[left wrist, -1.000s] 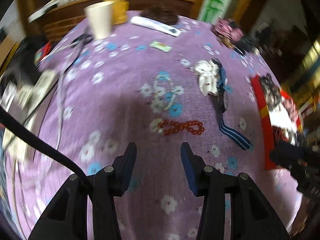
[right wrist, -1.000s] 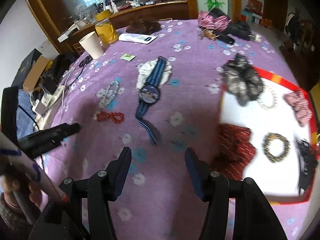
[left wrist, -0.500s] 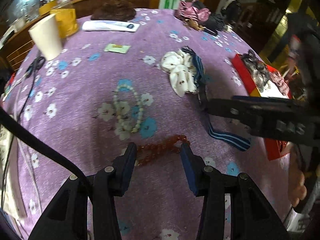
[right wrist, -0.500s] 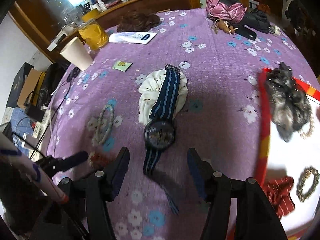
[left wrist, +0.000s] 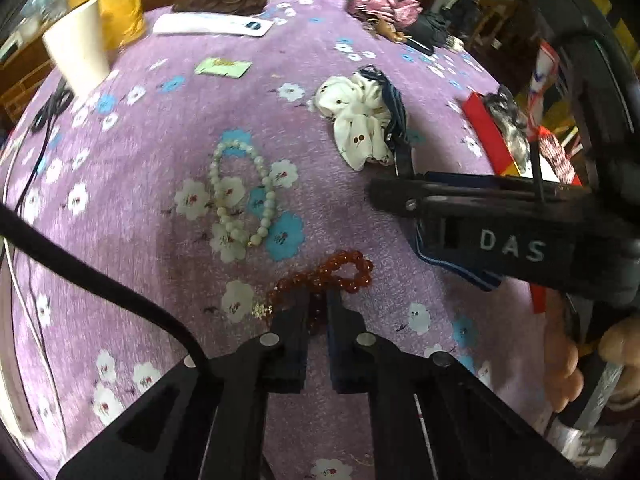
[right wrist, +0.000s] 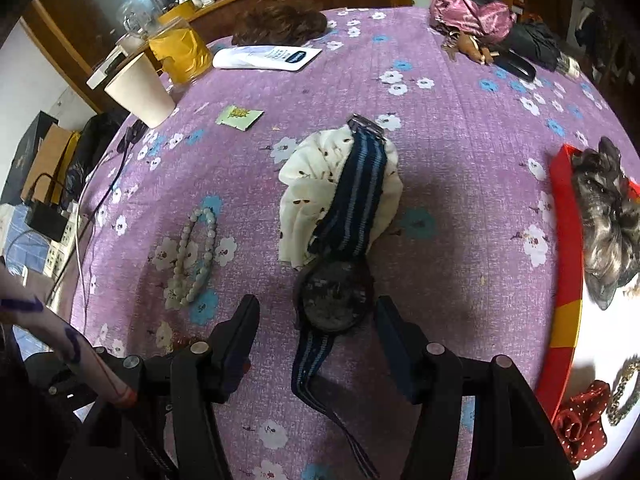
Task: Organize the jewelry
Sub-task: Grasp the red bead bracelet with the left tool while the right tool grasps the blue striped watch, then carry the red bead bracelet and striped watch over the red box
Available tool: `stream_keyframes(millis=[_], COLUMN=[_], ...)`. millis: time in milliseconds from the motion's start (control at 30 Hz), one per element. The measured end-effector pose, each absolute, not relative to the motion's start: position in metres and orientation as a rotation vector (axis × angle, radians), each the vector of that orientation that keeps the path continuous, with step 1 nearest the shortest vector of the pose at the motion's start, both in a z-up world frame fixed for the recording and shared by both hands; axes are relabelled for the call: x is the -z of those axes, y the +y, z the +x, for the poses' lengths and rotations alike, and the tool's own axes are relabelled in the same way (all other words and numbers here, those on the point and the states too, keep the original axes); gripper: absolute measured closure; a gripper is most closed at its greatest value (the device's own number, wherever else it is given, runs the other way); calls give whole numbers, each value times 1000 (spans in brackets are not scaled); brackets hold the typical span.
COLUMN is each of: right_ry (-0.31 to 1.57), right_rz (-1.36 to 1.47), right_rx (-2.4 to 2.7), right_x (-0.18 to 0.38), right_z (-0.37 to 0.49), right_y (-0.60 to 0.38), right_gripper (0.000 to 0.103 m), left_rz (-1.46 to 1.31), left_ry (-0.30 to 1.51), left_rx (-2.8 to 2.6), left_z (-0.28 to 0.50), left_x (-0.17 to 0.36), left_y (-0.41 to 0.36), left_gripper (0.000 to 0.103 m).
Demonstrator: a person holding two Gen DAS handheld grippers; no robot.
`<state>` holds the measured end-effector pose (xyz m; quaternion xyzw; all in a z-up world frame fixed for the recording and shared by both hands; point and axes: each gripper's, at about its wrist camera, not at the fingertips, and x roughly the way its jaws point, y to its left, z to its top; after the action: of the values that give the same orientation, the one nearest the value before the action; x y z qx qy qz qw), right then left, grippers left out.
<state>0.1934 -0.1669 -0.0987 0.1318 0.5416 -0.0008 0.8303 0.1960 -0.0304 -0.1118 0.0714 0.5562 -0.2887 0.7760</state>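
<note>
My left gripper (left wrist: 317, 307) is shut on a red bead bracelet (left wrist: 344, 270) lying on the purple floral tablecloth (left wrist: 160, 128). A pale green bead bracelet (left wrist: 240, 196) lies just beyond it and shows in the right wrist view too (right wrist: 196, 256). My right gripper (right wrist: 316, 320) is open, its fingers on either side of a dark watch face (right wrist: 334, 296) with a blue striped strap (right wrist: 360, 196) draped over a white scrunchie (right wrist: 316, 196). A red-rimmed white tray (right wrist: 564, 264) at the right holds a grey scrunchie (right wrist: 608, 220), a red dotted scrunchie (right wrist: 580, 420) and a beaded bracelet (right wrist: 624, 392).
A paper cup (right wrist: 140, 90), a yellow jar (right wrist: 182, 50), a white remote (right wrist: 266, 58) and a green packet (right wrist: 239, 117) sit at the far side. A pink bag (right wrist: 472, 12) and dark umbrella (right wrist: 532, 46) lie far right. Cables and a power strip (right wrist: 56, 256) hang at the left edge.
My left gripper moved forward and closed on the red bead bracelet. My right gripper moved left from the tray and down to straddle the watch face.
</note>
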Motion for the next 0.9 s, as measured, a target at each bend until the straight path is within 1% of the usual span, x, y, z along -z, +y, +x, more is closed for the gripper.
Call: stream_keyframes(millis=[33, 100, 133, 167, 233, 567, 900], right_ry=[1150, 1148, 1145, 1143, 1141, 1107, 1051], right_rz=[286, 310, 313, 318, 338, 404, 447], right_rx=[-9, -19, -20, -24, -36, -85, -156], right_x=[99, 96, 94, 92, 88, 68, 37], right_z=[193, 191, 189, 187, 183, 143, 91], right_y=[-168, -171, -172, -173, -174, -182, -193], right_gripper=[64, 70, 77, 81, 84, 88, 90], left_rz=[145, 129, 120, 108, 82, -10, -54], left_ry=[1208, 1214, 1214, 1214, 1212, 1155, 1121], left_rx=[616, 605, 602, 598, 594, 577, 561], left_z=[195, 192, 189, 186, 182, 146, 108], left_x=[111, 108, 106, 103, 97, 53, 24], left_y=[-29, -26, -24, -21, -16, 8, 3], left_gripper=[96, 96, 96, 96, 96, 96, 96])
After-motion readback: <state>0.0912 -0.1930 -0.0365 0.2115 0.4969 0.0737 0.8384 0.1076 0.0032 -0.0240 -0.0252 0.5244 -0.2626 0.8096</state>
